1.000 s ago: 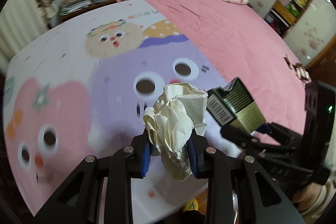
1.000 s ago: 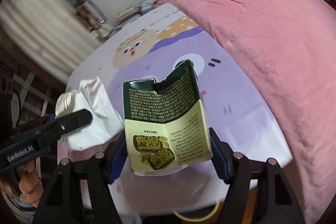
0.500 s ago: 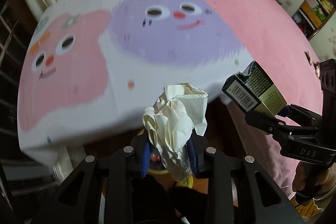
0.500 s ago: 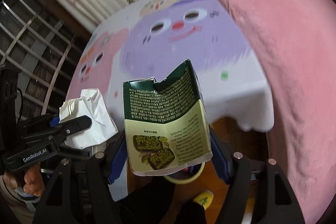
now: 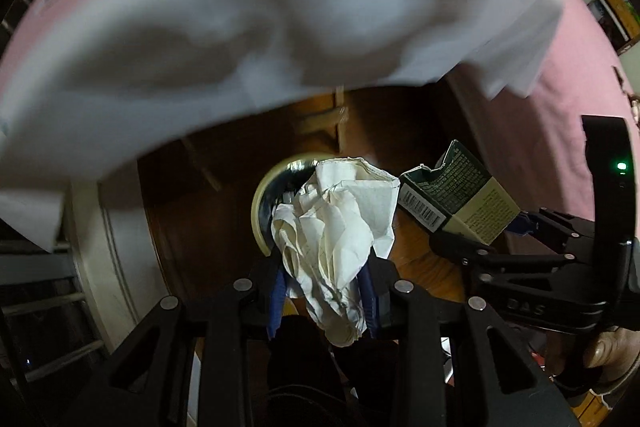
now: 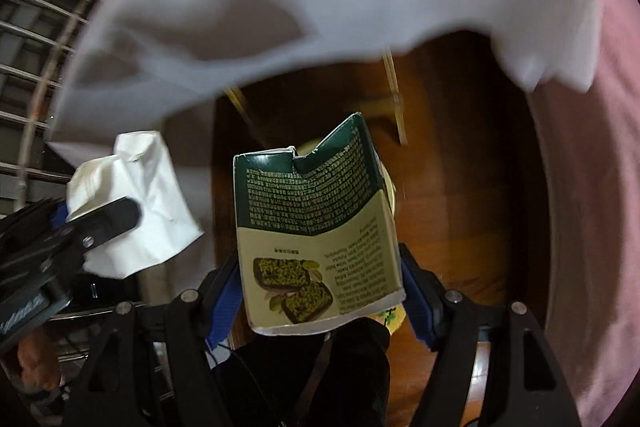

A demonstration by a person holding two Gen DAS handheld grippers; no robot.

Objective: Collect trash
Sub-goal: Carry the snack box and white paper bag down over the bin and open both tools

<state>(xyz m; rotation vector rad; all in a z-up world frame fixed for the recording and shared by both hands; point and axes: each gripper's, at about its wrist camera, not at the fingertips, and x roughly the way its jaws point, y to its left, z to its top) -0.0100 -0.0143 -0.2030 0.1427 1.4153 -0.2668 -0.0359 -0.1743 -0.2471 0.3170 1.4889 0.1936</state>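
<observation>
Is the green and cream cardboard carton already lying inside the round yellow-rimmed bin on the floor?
No, the green and cream cardboard carton is clamped between the right gripper's blue fingers, above the floor.

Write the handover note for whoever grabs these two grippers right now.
Left gripper: shut on the crumpled paper, pointing down over the round bin on the wooden floor.
Right gripper: shut on the green carton, just beside it, near the bed's edge.
Done: both pieces picked up and brought above the floor by the bin.
Left: release the paper into the bin, then the carton; check for more trash.
</observation>
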